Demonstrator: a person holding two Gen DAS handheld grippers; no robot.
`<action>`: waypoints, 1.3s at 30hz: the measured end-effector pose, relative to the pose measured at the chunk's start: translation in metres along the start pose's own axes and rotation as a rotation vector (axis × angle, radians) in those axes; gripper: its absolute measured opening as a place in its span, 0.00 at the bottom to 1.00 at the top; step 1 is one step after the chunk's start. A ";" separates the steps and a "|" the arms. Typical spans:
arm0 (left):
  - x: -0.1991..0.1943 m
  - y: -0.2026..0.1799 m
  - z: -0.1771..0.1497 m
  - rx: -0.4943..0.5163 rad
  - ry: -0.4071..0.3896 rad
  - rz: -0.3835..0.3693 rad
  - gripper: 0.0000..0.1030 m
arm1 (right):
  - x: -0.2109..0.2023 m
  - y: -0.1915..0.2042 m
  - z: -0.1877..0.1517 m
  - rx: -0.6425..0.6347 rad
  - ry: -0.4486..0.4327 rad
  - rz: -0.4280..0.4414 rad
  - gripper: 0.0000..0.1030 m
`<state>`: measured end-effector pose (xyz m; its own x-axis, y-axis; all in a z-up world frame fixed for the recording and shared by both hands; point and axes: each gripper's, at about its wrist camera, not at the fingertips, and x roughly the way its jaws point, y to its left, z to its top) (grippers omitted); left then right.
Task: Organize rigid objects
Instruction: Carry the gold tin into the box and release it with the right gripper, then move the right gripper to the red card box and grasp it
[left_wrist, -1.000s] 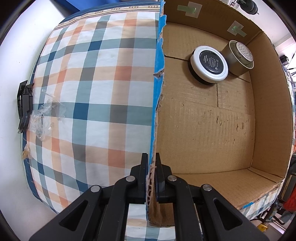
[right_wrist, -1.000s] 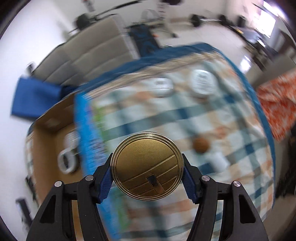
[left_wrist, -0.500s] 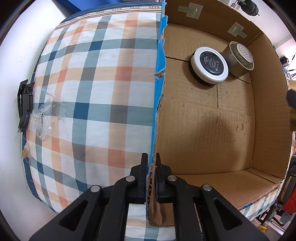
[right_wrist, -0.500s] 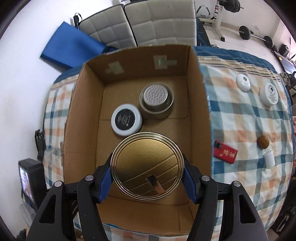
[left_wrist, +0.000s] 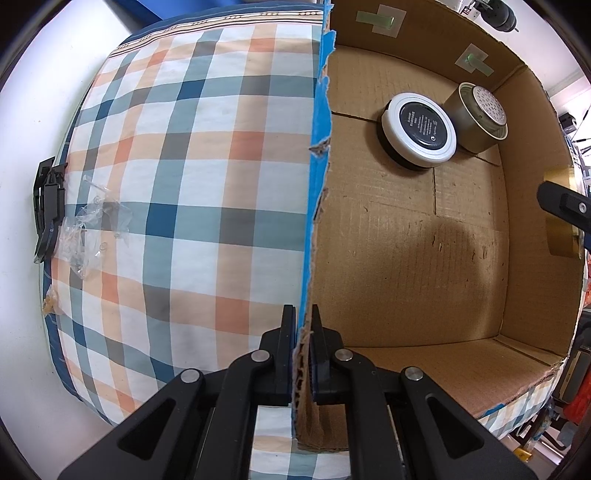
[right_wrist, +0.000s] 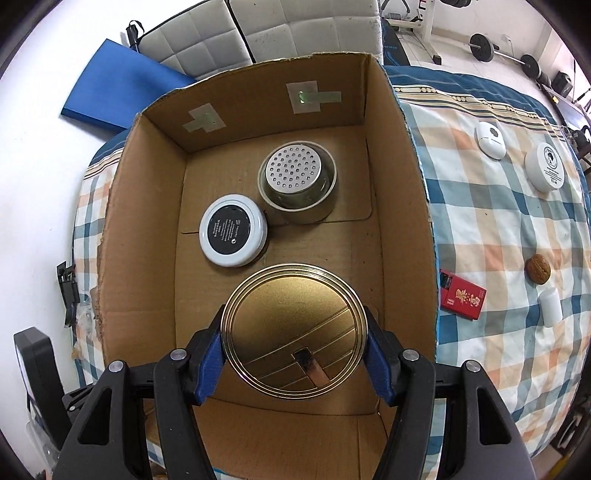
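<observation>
Right gripper (right_wrist: 295, 343) clamped on gold round tin (right_wrist: 294, 331), blue pads against its rim on both sides, held over open cardboard box (right_wrist: 400, 206). Just ahead and left of the tin, white-rimmed black jar (right_wrist: 233, 235) on the box floor; ahead and slightly right, metal cup with perforated top (right_wrist: 297, 186), touching or nearly touching the jar. Off to the right, outside the box on plaid cloth (right_wrist: 491, 229): red packet (right_wrist: 461, 299), walnut (right_wrist: 538, 269), small white cylinder (right_wrist: 550, 306), two white round cases (right_wrist: 545, 167) farther ahead.

Left gripper (left_wrist: 303, 354) pinched shut on the box's blue-taped wall (left_wrist: 314, 192), one finger each side; box interior to its right, plaid cloth to its left.
</observation>
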<state>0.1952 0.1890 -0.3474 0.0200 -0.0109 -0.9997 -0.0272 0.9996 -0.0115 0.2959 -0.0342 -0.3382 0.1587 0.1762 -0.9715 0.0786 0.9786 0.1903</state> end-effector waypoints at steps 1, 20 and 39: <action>0.000 0.000 0.000 -0.001 0.000 -0.001 0.04 | 0.002 0.000 0.001 0.001 0.004 0.002 0.65; 0.002 -0.001 0.000 -0.006 0.000 0.001 0.04 | 0.063 0.012 0.023 -0.011 0.095 -0.073 0.67; 0.002 -0.001 0.000 -0.009 -0.001 0.005 0.04 | 0.017 0.027 0.017 -0.046 0.022 -0.044 0.98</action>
<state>0.1950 0.1878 -0.3494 0.0213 -0.0059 -0.9998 -0.0367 0.9993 -0.0066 0.3173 -0.0061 -0.3473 0.1349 0.1350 -0.9816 0.0393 0.9892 0.1415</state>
